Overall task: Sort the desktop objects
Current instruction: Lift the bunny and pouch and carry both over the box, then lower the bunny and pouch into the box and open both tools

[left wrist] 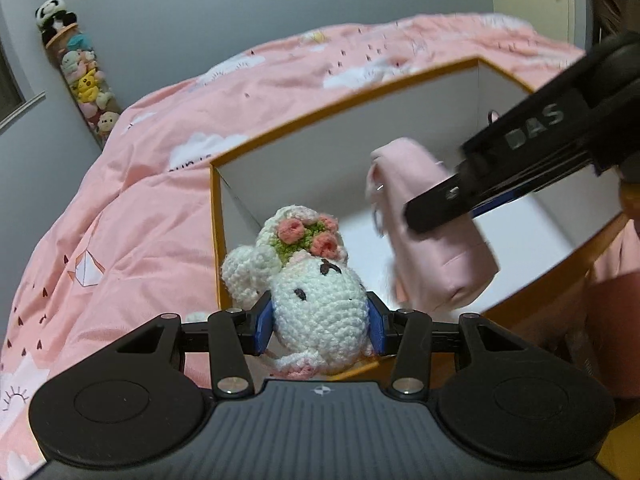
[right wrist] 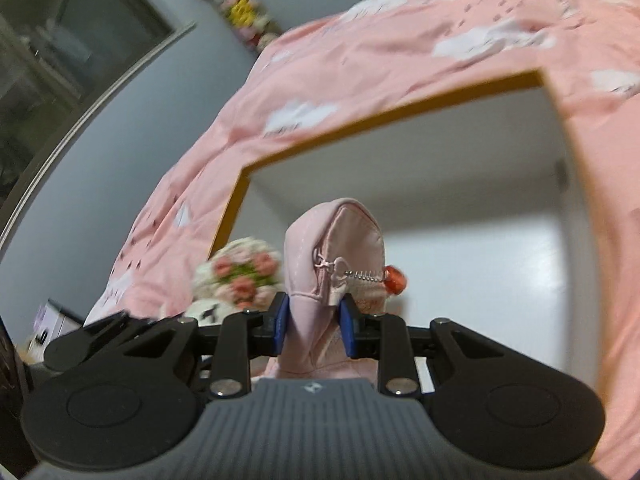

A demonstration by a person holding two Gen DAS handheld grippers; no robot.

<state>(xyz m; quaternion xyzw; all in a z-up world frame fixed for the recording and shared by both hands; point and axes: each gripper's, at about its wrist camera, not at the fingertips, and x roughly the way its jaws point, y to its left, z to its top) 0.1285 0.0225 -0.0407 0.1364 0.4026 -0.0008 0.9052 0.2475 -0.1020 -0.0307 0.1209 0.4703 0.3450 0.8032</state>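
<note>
Over the open box (left wrist: 360,96) on the pink bed cover (left wrist: 132,184), we hold the crocheted bunny (left wrist: 320,312) pinched between our left gripper's (left wrist: 320,330) blue fingers (left wrist: 262,330), just at the rim. Our right gripper (right wrist: 314,322) fingers (right wrist: 280,320) clamp the pink pouch (right wrist: 336,240) above the box's white floor.

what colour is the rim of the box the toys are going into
Mustard yellow-orange on the rim, with white inner walls; clearest in the left wrist view.
</note>
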